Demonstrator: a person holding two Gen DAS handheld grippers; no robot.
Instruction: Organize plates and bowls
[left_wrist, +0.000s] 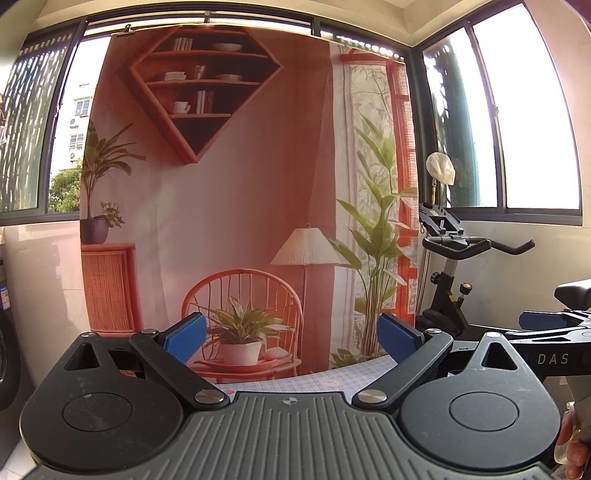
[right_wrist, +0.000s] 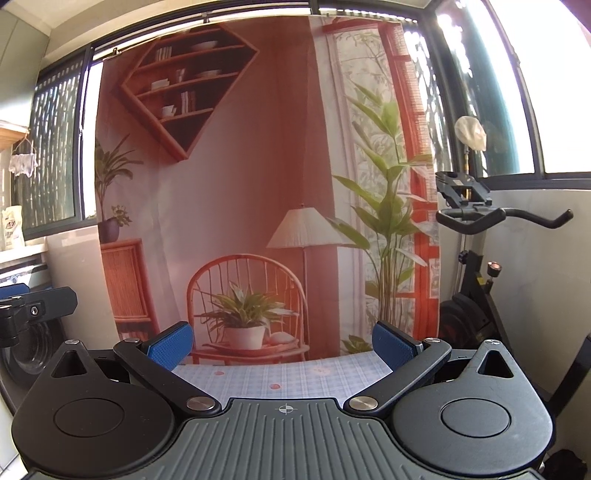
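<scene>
Left wrist: left tool (left_wrist: 291, 338) spread wide, nothing between the blue pads (left_wrist: 184, 341), aimed level at a printed backdrop (left_wrist: 229, 184). Checked bench (left_wrist: 332, 373) edge below. Exercise bike (left_wrist: 454, 258) right. Right wrist: right tool (right_wrist: 282, 341) spread wide, empty, above the bench. Plates and bowls not visible in either view.

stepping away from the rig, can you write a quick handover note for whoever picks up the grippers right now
Left gripper: open, nothing between its pads, pointing roughly level at the printed backdrop.
Right gripper: open and empty too, aimed at the same backdrop.
Plates and bowls: none visible in either wrist view; only the far strip of the checked tablecloth shows.
Done or left: cannot be judged from these views. Tilt the grippers down and check the table before continuing.
</scene>
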